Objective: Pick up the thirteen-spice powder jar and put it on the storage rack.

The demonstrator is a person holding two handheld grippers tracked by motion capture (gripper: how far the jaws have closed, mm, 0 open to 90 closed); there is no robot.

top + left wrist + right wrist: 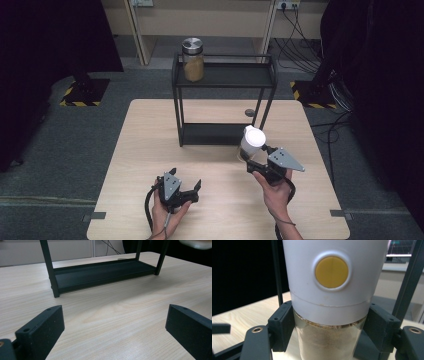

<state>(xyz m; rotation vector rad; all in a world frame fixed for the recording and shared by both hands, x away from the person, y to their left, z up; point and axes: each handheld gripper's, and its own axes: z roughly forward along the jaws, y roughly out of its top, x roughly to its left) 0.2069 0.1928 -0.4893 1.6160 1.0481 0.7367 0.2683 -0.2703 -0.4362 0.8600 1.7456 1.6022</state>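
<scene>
From the high view, the right tongs [256, 161] grasp a white-capped spice jar [251, 142] above the tabletop [150, 150], just in front of the black shelf rack [224, 90]; another jar [193, 60] stands on the rack's top shelf, well beyond. The left tongs [186, 187] rest released, holding nothing.

In the left gripper view, the jaws stand wide apart over bare wood.

In the right gripper view, both pads clamp the clear body just under the cap [332, 277]. It looks like smooth, rigid, breakable glass, likely light, so gripping below the cap's rim seems sensible.
</scene>
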